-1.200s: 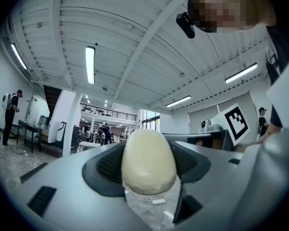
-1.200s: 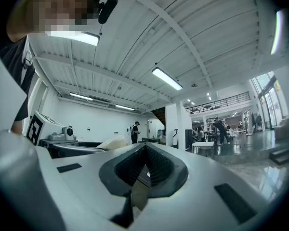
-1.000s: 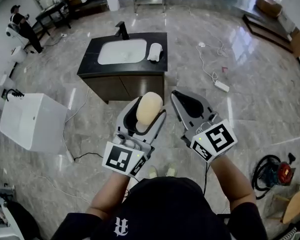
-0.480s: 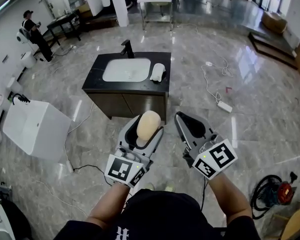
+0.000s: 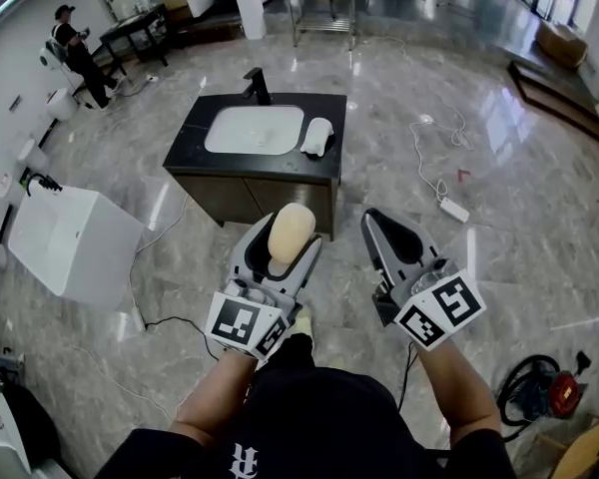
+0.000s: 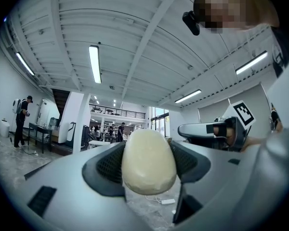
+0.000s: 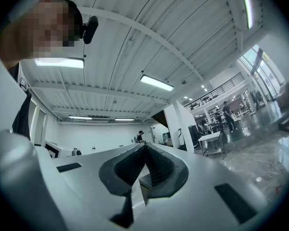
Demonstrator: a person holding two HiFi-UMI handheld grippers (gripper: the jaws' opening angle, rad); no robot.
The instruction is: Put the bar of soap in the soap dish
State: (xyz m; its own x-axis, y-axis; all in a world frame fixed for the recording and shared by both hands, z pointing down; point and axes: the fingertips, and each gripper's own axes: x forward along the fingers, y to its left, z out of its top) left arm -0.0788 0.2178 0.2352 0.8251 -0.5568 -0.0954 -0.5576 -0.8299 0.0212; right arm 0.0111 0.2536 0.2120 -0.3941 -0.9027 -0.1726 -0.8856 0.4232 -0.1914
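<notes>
A cream oval bar of soap (image 5: pixel 289 232) is clamped between the jaws of my left gripper (image 5: pixel 286 239), held at chest height and pointing forward. The left gripper view shows the soap (image 6: pixel 148 162) filling the gap of that gripper (image 6: pixel 147 163). My right gripper (image 5: pixel 392 238) is beside it, shut and empty; its pads meet in the right gripper view (image 7: pixel 145 170). Ahead on the floor stands a black vanity (image 5: pixel 201 154) with a white basin (image 5: pixel 254 129). A white soap dish (image 5: pixel 317 136) lies on its right side.
A black tap (image 5: pixel 256 85) rises behind the basin. A white box-shaped unit (image 5: pixel 68 241) stands to the left, with cables on the floor. A power strip (image 5: pixel 453 209) and cord lie to the right. A metal table (image 5: pixel 324 0) stands far back. A person (image 5: pixel 75 51) is at the far left.
The vanity sits lower and nearer in the head view than a second ago. Both grippers have stayed side by side, the left one still clamped on the soap.
</notes>
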